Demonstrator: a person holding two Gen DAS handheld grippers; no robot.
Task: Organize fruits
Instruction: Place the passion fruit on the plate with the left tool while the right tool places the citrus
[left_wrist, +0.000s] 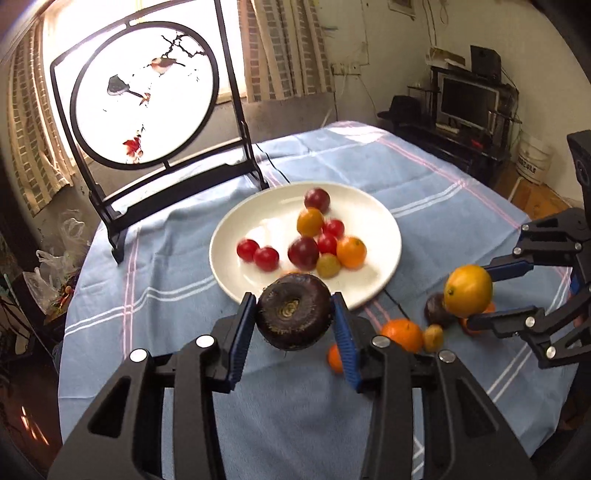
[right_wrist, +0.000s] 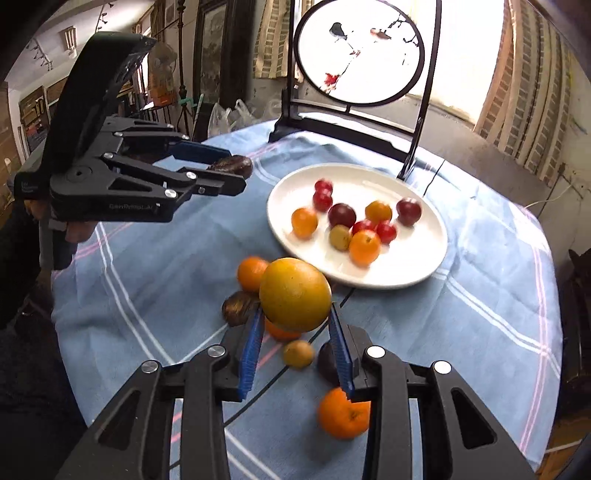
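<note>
The left gripper (left_wrist: 295, 314) is clamping a dark, rough-skinned round fruit (left_wrist: 294, 311) between its blue pads (left_wrist: 243, 328), the jaws standing narrow with a pad pressing on either side; the fruit is hanging clear of the blue checked tablecloth (left_wrist: 177, 266), just in front of the near rim of the white plate (left_wrist: 384, 236); in the right wrist view the same gripper (right_wrist: 236, 170) is showing from the side with the dark fruit (right_wrist: 232, 164) at its tips. The right gripper (right_wrist: 295, 321) is gripping a large yellow-orange citrus (right_wrist: 294, 293) between its blue fingers (right_wrist: 251, 350), set narrow and touching it low on both sides; the citrus is sitting above the cloth, near the plate's (right_wrist: 369, 277) front edge. The plate is holding small red, orange and dark purple fruits; on the cloth beneath the right gripper, a few oranges (right_wrist: 343, 413), a small yellowish fruit (right_wrist: 298, 353) and another dark fruit (right_wrist: 236, 308) are lying loose.
</note>
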